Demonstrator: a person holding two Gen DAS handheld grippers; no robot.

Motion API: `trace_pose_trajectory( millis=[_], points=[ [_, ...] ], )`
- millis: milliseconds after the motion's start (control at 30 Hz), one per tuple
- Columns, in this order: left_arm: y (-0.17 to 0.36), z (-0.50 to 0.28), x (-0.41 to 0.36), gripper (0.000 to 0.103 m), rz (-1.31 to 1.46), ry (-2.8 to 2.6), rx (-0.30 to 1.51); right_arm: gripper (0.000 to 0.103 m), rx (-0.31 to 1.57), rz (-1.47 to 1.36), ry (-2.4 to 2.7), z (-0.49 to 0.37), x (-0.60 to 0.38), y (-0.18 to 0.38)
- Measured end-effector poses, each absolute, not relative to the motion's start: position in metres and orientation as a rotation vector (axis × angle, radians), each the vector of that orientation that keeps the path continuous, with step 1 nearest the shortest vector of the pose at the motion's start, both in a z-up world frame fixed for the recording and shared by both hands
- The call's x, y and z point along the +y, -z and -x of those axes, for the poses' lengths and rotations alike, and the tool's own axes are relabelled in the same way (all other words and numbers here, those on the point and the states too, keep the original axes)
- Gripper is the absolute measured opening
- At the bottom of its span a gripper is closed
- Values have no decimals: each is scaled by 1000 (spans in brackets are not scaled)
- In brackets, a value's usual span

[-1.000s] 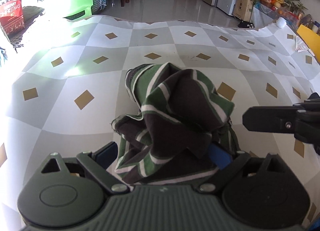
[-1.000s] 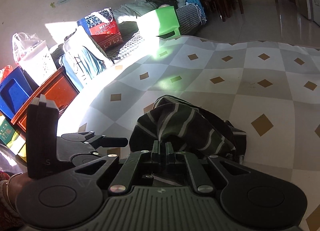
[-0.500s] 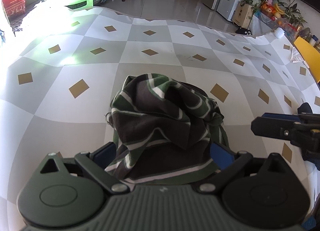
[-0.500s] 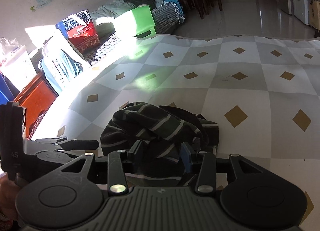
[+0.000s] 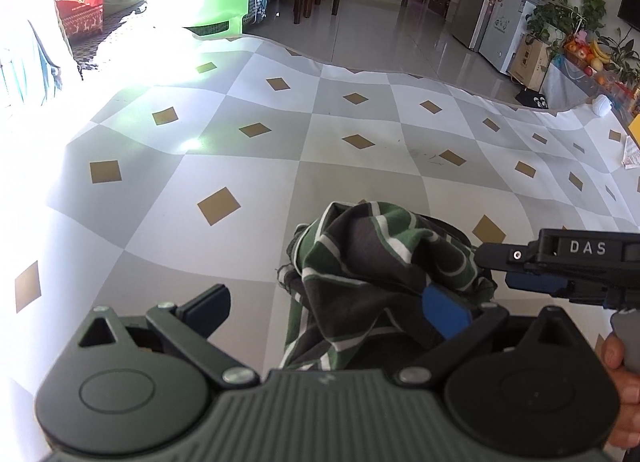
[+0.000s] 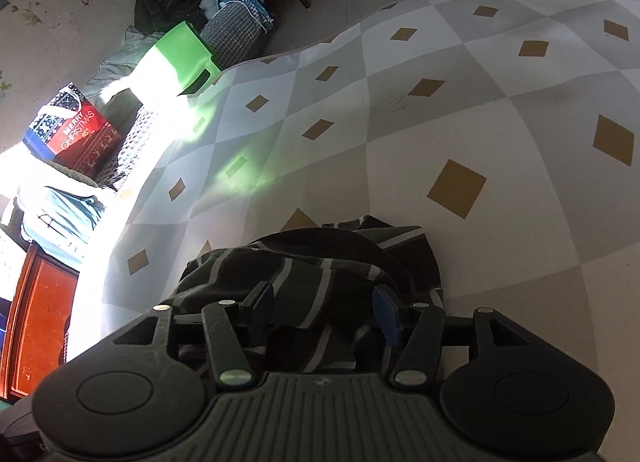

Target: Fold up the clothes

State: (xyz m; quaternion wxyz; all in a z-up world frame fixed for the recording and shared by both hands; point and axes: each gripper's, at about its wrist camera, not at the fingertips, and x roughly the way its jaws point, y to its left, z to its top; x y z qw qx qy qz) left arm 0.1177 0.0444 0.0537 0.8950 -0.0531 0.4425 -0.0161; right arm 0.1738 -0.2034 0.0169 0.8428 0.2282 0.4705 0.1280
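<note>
A crumpled green, brown and white striped garment (image 5: pixel 380 274) lies in a heap on the checked table cover (image 5: pixel 280 165). My left gripper (image 5: pixel 328 308) is open wide, its right finger against the heap, its left finger over bare cover. The right gripper shows from the side at the right edge (image 5: pixel 560 262), touching the heap. In the right wrist view the garment (image 6: pixel 316 274) lies between and under the fingers of my right gripper (image 6: pixel 324 312), which stands open over the cloth.
A green bin (image 5: pixel 204 1), a red Christmas bag (image 5: pixel 78 1) and piled clothes lie beyond the cover's far-left edge. A fridge (image 5: pixel 492 1) and plants stand at the far right. An orange crate (image 6: pixel 40 314) sits left of the table.
The garment dropped from a held-up bunch onto the table. My right gripper opened from shut to open. My left gripper shifted left, so the heap now lies toward its right finger.
</note>
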Motion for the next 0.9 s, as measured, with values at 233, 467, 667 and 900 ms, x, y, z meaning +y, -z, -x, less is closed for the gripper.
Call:
trace_pose_trajectory(
  millis=[233,467,667,900],
  points=[
    [-40,-123,48,102,121,22,984,56,1037,-536,-198,-189,-199,0],
    [-25,-130,43,102,128,12,1032,56,1067,-556,-196,-194,-190,11],
    [-19,-132,33,102,104,28,1058,56,1054,-497,-222,-193,-183,15],
    [-12,-132,27,102,94,37,1082,32,1032,-426,-297,-187,-175,10]
  ],
)
